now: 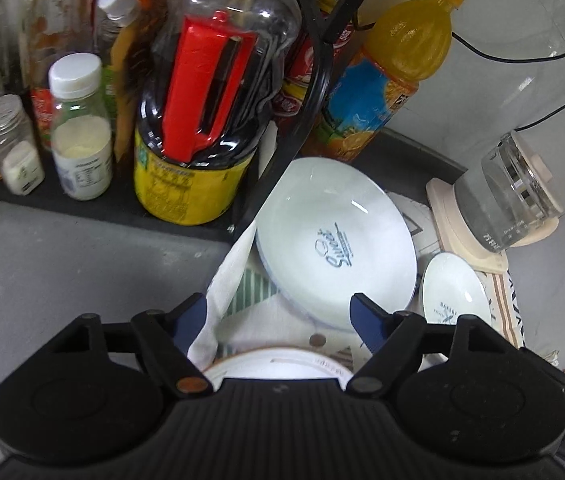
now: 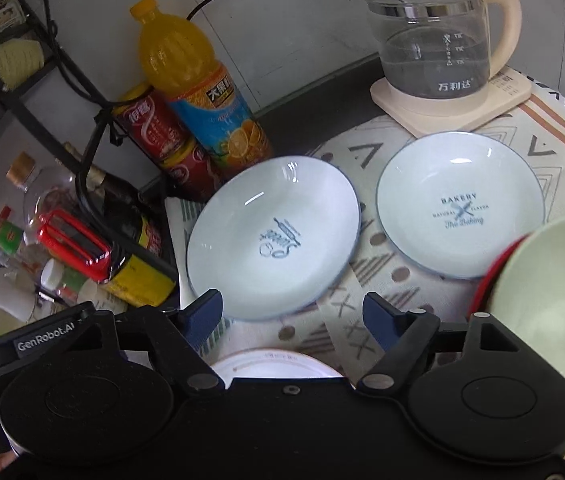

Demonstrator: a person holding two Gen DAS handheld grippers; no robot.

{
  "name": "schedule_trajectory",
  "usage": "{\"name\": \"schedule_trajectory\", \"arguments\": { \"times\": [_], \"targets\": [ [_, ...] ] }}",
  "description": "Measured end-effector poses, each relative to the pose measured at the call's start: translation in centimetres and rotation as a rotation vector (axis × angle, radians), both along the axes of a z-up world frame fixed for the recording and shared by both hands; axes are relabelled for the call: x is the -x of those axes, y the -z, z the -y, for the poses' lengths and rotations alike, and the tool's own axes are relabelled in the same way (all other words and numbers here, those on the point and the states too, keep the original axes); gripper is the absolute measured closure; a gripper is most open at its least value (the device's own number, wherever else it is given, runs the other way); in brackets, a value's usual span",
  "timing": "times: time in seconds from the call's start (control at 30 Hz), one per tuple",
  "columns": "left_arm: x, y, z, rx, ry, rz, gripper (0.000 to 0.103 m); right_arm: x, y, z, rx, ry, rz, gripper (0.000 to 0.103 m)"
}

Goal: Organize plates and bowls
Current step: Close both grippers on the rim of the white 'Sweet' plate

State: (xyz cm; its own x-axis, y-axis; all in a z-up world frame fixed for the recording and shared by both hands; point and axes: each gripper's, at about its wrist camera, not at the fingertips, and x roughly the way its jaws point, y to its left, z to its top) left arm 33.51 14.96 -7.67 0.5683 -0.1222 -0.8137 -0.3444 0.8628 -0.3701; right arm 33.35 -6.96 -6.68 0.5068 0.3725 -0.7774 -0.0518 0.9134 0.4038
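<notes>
A pale plate with a blue "Sweet" print (image 1: pixel 334 240) (image 2: pixel 274 236) lies on the patterned cloth (image 2: pixel 366 280), just ahead of both grippers. To its right rests a second pale plate printed "Bakery" (image 1: pixel 454 292) (image 2: pixel 460 204). A green bowl with a red outside (image 2: pixel 546 312) sits at the right edge of the right wrist view. Under each gripper's body shows the rim of a white bowl (image 1: pixel 278 364) (image 2: pixel 278 362). My left gripper (image 1: pixel 278 316) is open and empty, its fingers level with the Sweet plate's near rim. My right gripper (image 2: pixel 290 314) is open and empty too.
A glass kettle on a cream base (image 2: pixel 430 40) (image 1: pixel 518 196) stands behind the plates. An orange juice bottle (image 2: pixel 198 88) (image 1: pixel 386 80), red cans (image 2: pixel 154 128), a dark sauce bottle with a red handle (image 1: pixel 202 120) and small jars (image 1: pixel 78 128) crowd the left. A black rack leg (image 1: pixel 302 100) rises beside them.
</notes>
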Motion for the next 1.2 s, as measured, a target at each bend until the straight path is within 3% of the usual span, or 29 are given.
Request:
{"name": "schedule_trajectory", "arguments": {
  "times": [0.17,0.47,0.7,0.9,1.2],
  "targets": [
    [-1.8,1.3,-0.2,0.015,0.001,-0.006,0.031,-1.8,1.3,-0.4,0.010,0.037,-0.013,0.031],
    [-4.2,4.5,-0.7,0.093,-0.015,-0.039,0.057,-3.7,5.4,-0.5,-0.037,0.088,-0.104,0.039],
    [-5.6,7.0,-0.5,0.142,-0.030,-0.071,0.076,-5.1,8.2,-0.2,-0.070,0.123,-0.170,0.061],
    [-6.1,8.5,-0.2,0.138,-0.043,-0.084,0.084,-6.0,10.2,0.0,-0.092,0.135,-0.210,0.073],
    [-6.3,9.9,-0.2,0.135,-0.071,-0.051,0.091,-7.3,11.4,-0.9,-0.089,0.130,-0.185,0.079]
  ]
}}
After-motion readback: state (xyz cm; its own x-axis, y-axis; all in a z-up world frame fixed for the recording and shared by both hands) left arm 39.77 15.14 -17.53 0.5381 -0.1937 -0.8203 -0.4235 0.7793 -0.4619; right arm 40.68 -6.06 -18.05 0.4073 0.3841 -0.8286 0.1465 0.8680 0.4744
